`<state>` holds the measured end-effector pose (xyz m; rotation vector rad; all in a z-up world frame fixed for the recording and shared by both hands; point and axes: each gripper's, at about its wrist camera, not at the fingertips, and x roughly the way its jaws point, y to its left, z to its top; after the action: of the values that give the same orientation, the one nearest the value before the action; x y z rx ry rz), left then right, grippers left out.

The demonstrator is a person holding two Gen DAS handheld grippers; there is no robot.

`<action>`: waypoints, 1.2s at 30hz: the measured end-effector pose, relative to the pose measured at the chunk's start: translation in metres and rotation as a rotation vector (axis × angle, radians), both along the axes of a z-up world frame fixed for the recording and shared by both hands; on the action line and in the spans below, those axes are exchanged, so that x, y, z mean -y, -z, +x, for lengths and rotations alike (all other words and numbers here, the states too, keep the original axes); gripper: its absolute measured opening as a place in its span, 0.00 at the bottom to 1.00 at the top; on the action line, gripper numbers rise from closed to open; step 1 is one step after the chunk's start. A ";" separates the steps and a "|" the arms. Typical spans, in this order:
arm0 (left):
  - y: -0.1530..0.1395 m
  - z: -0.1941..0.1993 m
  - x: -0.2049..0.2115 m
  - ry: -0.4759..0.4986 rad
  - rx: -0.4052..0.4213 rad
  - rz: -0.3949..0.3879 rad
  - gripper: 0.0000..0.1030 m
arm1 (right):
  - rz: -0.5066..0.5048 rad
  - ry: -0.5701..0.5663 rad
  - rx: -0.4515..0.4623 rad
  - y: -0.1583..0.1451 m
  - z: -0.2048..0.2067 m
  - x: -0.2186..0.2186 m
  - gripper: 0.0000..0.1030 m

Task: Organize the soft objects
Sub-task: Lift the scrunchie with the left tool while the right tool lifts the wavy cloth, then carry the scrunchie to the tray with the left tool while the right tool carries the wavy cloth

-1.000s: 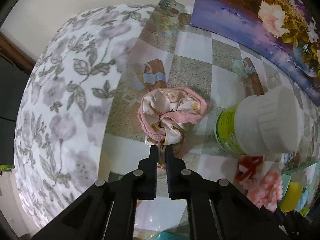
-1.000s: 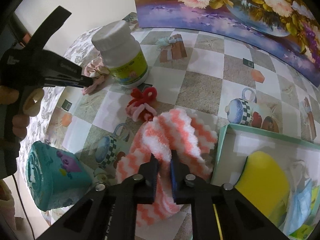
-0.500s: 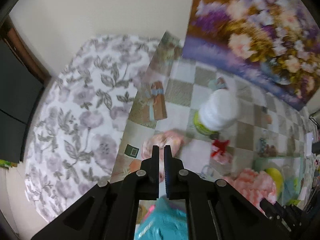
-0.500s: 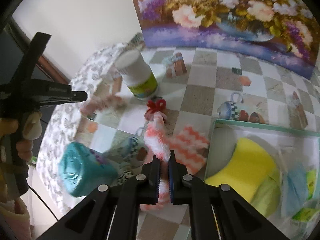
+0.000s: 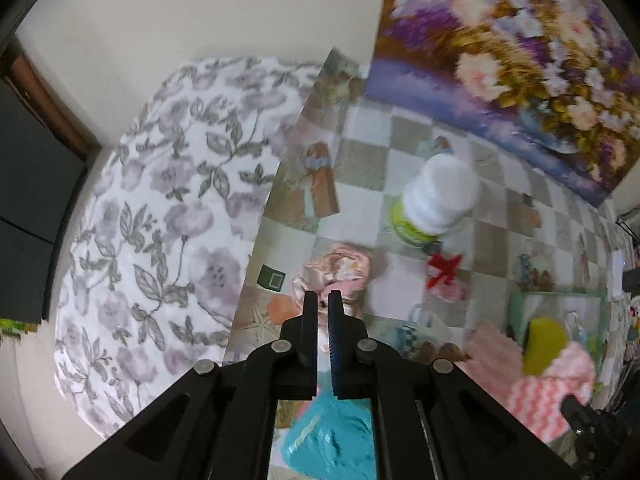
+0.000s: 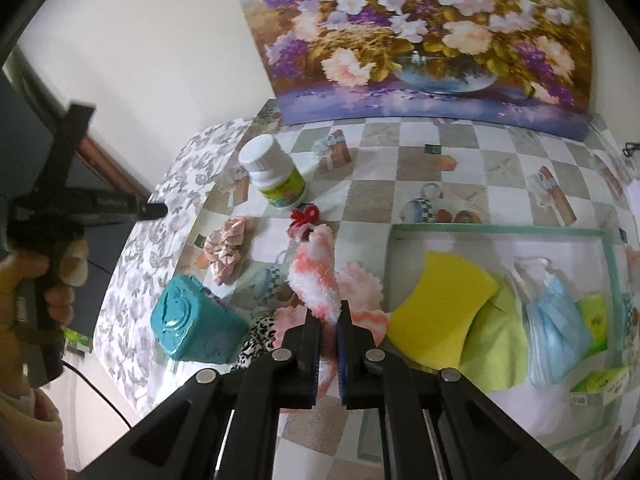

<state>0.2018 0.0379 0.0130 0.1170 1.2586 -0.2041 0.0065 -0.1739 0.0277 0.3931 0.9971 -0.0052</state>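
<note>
On the counter [image 6: 400,168], checkered cloth, flowered painting behind:

Right gripper [image 6: 329,330]: fingers pinched narrow on the pink-and-white fuzzy cloth [image 6: 316,276], which hangs lifted, its lower folds trailing over the counter just left of the green tray [image 6: 500,231].

Left gripper [image 5: 323,308]: fingers closed to a thin slit, nothing between them; it hangs above the pink satin scrunchie [image 5: 338,270], which lies on the counter near the counter's left edge.

Tray contents: yellow sponge [image 6: 440,304], lime cloth [image 6: 496,344], blue face mask [image 6: 556,320] already inside.

Other things: white bottle [image 6: 276,176] with green label stands upright; red bow [image 6: 304,216] just in front of it; teal pouch [image 6: 192,320] and a leopard-print piece [image 6: 256,338] nearer the camera.

Step in hand (judged): carrying the fuzzy cloth across to the tray.

Doing it well: lift until the trailing folds clear the tray wall, so they do not snag or drag the leopard-print piece along; release over a bare part of the tray, not on the rim.

Change from a second ago, left: the fingers then sat at the scrunchie; now they are raised and withdrawn, scrunchie left on the counter.

Change from a second ago, right: the cloth then lay spread flat under the fingers; now it is gathered and raised, and the tray shows much fuller in view.
</note>
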 end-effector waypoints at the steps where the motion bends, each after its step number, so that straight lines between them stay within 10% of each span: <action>1: 0.007 0.005 -0.002 -0.005 -0.017 -0.007 0.07 | 0.003 0.003 -0.001 0.001 0.000 0.001 0.07; 6: 0.043 0.022 0.002 0.006 -0.099 0.000 0.47 | 0.015 0.017 -0.014 0.007 0.007 0.007 0.07; 17: 0.081 0.036 0.018 0.048 -0.219 0.013 0.78 | 0.028 0.024 -0.038 0.016 0.012 0.011 0.07; 23: 0.094 0.034 0.032 0.077 -0.235 0.089 0.77 | 0.027 0.020 -0.048 0.018 0.014 0.009 0.07; 31: 0.104 0.031 0.039 0.058 -0.254 0.114 0.21 | 0.032 0.021 -0.045 0.018 0.014 0.008 0.07; 36: 0.092 0.028 0.035 0.044 -0.209 0.122 0.14 | 0.043 0.027 -0.035 0.016 0.012 0.011 0.07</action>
<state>0.2296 0.0029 -0.0789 0.2334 1.4782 -0.1811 0.0187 -0.1851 0.0118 0.4472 1.0274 -0.0147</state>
